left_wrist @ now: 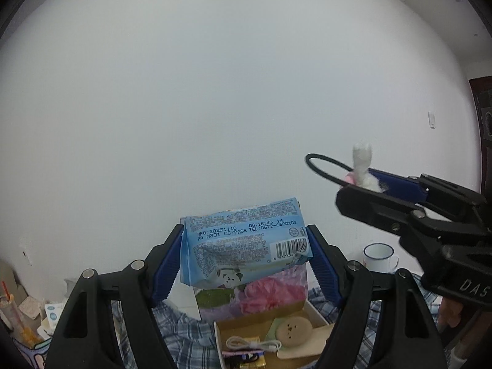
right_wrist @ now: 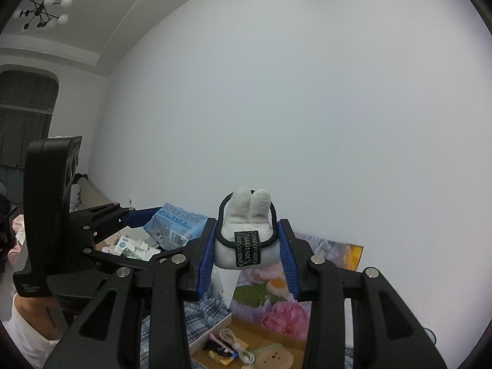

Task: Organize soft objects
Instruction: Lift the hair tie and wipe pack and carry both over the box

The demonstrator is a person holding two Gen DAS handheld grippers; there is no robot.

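Closest in the left wrist view, the left gripper (left_wrist: 244,246) has its blue-padded fingers clamped on the two sides of a light blue tissue pack (left_wrist: 246,243), which is held in the air in front of a plain white wall (left_wrist: 215,92). The pack's printed back and barcode face the camera; the small print is too blurred to read.

To the right in that view, the right gripper (left_wrist: 366,181) is seen from the side, pinching a white plush bunny hair tie (left_wrist: 363,166), whose black elastic loop juts out to the left. In the right wrist view, the same bunny (right_wrist: 246,230) sits squeezed between the blue pads, ears up, with a black label across its front. Here the left gripper (right_wrist: 160,218) and the tissue pack (right_wrist: 175,224) appear to the left.

Below both grippers, partly hidden by the fingers, lies an open cardboard box (left_wrist: 310,310) on a blue plaid cloth (left_wrist: 181,335). Inside the box are a coiled white cable (left_wrist: 255,344) and a round beige plush (left_wrist: 293,329). A floral lid (right_wrist: 276,301) stands at the far side of the box. Only the left view shows a white mug (left_wrist: 379,256); only the right view shows the ceiling lamp (right_wrist: 43,6).
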